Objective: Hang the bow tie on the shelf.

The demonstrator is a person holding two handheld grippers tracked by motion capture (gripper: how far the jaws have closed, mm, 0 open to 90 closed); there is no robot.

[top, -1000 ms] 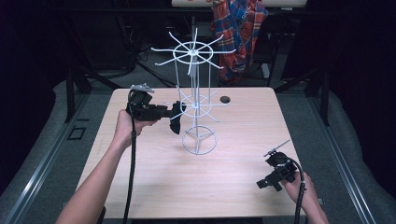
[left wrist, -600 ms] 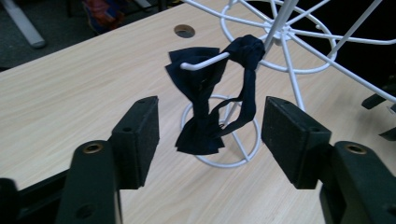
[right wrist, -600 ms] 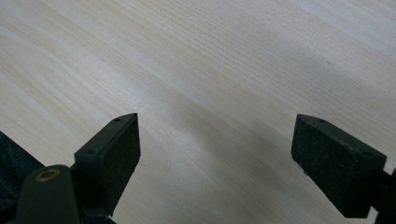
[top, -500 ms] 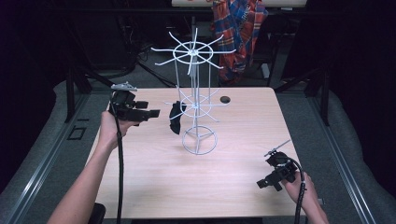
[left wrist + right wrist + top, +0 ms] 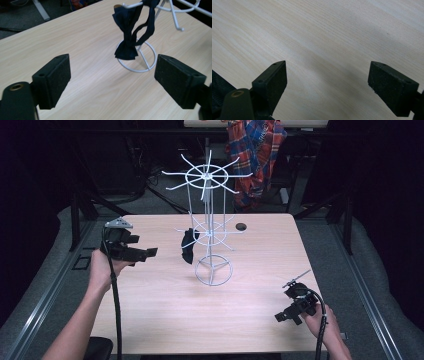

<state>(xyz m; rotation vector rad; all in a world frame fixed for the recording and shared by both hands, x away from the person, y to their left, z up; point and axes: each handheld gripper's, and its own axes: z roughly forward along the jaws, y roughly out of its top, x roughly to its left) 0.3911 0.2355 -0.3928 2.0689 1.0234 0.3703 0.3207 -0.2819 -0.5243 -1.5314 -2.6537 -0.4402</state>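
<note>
A dark navy bow tie (image 5: 188,246) (image 5: 128,35) hangs by its strap from a lower arm of the white wire display stand (image 5: 210,232) (image 5: 172,10) at the table's middle. My left gripper (image 5: 150,253) (image 5: 112,80) is off to its left, apart from it; its jaws have just been opening and stand open with nothing between them. My right gripper (image 5: 281,317) (image 5: 328,85) rests low over the front right of the table, jaws wide and empty, wood grain below.
The stand's ring base (image 5: 213,270) sits on the light wooden table (image 5: 150,320). A small dark round thing (image 5: 241,226) lies behind the stand. A plaid cloth (image 5: 255,150) hangs beyond the far edge. Metal rails run along both sides.
My left gripper let go of the bow tie, opened and drew back to the left. The bow tie stays hanging on the stand. My right gripper has not moved.
</note>
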